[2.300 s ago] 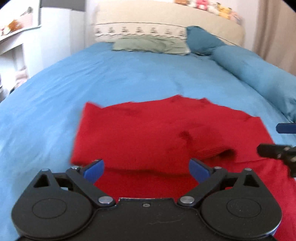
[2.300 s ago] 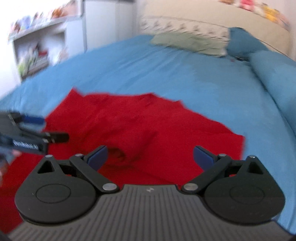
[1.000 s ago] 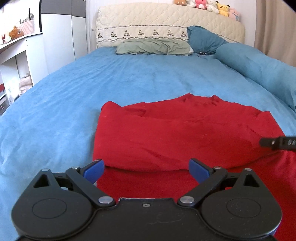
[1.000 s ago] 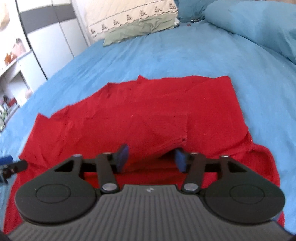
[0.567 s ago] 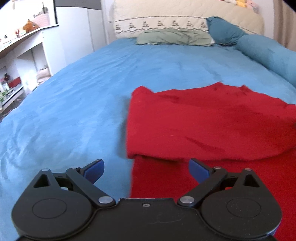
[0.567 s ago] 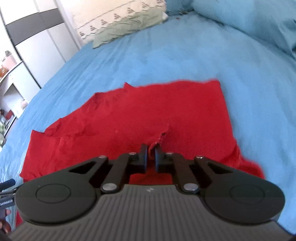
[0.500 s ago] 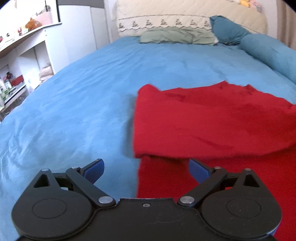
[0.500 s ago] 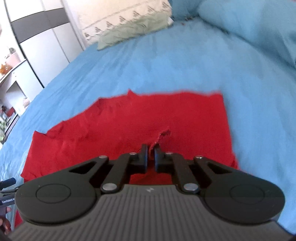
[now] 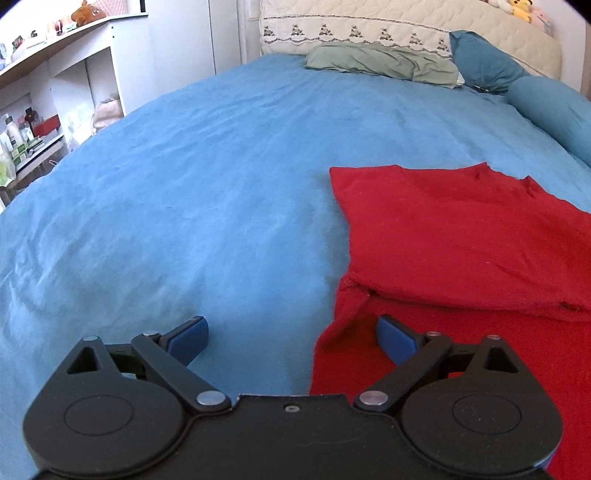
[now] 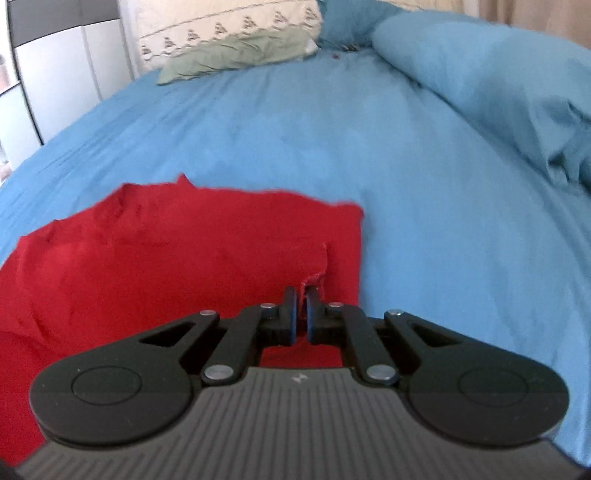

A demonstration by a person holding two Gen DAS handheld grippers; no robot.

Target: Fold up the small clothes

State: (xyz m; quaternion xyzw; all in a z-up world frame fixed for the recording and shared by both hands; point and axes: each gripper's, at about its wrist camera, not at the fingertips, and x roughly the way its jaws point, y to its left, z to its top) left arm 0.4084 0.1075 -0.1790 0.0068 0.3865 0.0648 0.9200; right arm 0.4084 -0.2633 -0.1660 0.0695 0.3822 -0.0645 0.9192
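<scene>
A red garment (image 9: 458, 236) lies partly folded on the blue bedspread (image 9: 207, 177), its upper layer doubled over the lower one. My left gripper (image 9: 291, 334) is open at the garment's left edge, one blue pad on the bedspread and the other over the red cloth. In the right wrist view the same garment (image 10: 177, 258) lies to the left. My right gripper (image 10: 301, 295) is shut on a pinched fold of the garment's right edge, which stands up between the fingers.
A green pillow (image 9: 380, 64), a dark blue pillow (image 9: 484, 68) and a cream headboard (image 9: 369, 29) are at the far end. A rolled blue duvet (image 10: 487, 96) lies along the right. White shelves (image 9: 44, 96) stand left of the bed.
My right gripper closed on the garment's edge and moved to the right with it. My left gripper shifted left to the garment's left edge and stayed open.
</scene>
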